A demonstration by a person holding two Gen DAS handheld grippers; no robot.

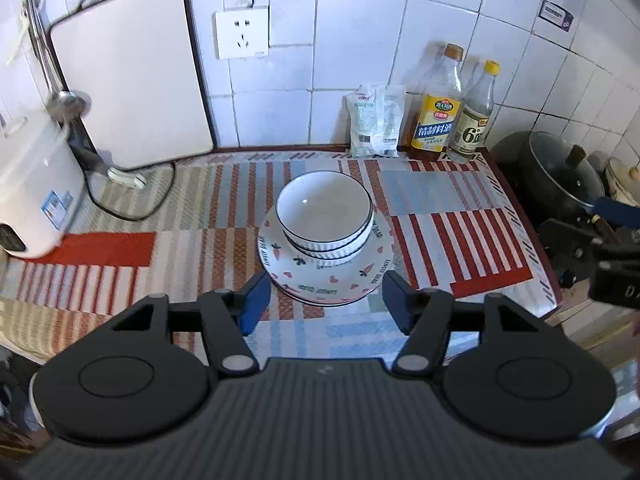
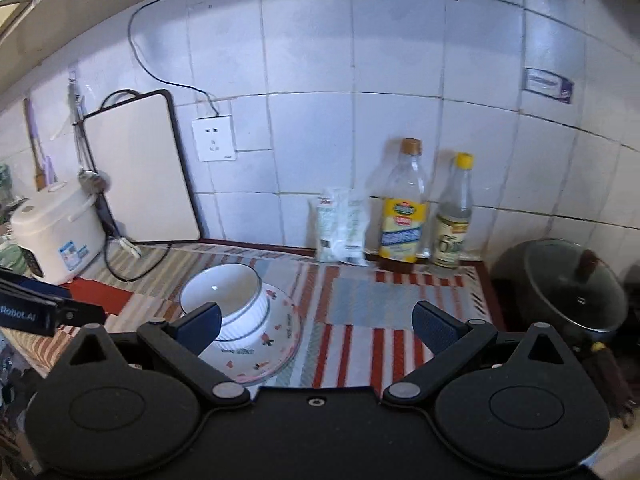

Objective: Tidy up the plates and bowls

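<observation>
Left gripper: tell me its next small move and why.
Probably back straight off and stop. The bowls already sit nested on the patterned plates, one stack on the striped cloth. The left gripper is open and holds nothing, with its fingertips either side of the plates' near rim, and the right gripper is open too.

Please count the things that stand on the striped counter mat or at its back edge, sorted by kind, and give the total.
Bowls: 3, nested, counting the ribbed rims that show
Plates: 2, stacked under the bowls, going by the rims
Bottles: 2
Seasoning packets: 2
Rice cooker: 1
Total: 10
</observation>
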